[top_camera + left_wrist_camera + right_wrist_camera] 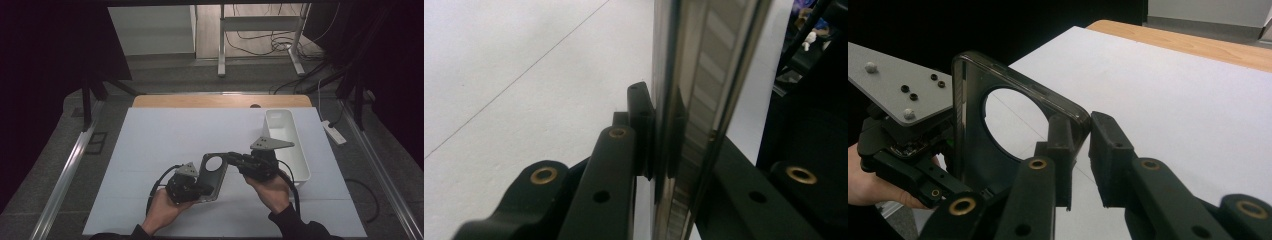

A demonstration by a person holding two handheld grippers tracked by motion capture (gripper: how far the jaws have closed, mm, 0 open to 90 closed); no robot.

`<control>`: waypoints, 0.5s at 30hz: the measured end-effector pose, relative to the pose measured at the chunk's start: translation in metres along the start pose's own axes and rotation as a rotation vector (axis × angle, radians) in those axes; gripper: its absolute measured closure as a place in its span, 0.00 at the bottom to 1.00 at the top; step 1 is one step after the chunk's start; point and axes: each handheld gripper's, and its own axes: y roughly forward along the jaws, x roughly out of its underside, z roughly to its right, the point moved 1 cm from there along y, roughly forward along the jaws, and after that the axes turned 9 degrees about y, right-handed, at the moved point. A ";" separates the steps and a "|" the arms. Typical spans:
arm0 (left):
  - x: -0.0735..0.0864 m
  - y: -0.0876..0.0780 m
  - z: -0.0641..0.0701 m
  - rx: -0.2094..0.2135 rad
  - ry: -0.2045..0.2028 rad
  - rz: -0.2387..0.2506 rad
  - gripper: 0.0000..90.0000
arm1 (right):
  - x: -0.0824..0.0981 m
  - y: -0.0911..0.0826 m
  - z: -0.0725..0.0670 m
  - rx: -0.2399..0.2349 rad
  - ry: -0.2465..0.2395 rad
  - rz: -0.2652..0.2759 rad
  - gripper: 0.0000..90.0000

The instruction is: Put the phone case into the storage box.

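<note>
phone case [973, 125] | left gripper [192, 187] clamps | right gripper [1080, 150] pinches corner

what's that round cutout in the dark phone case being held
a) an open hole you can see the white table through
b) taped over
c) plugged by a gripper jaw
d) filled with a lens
a: in the right gripper view the white table shows straight through the round hole of the phone case.

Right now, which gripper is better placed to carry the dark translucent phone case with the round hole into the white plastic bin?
Probably the right gripper: it grips the case's end nearest the bin, while the left gripper is farther.
</note>
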 end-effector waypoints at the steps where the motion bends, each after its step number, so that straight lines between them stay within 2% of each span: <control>1: 0.000 0.000 0.000 0.013 -0.002 0.003 0.96 | 0.000 0.000 0.000 0.000 0.000 0.000 0.89; 15: 0.003 0.005 -0.004 0.075 0.007 0.006 0.94 | 0.000 0.000 -0.004 -0.005 0.024 -0.003 0.91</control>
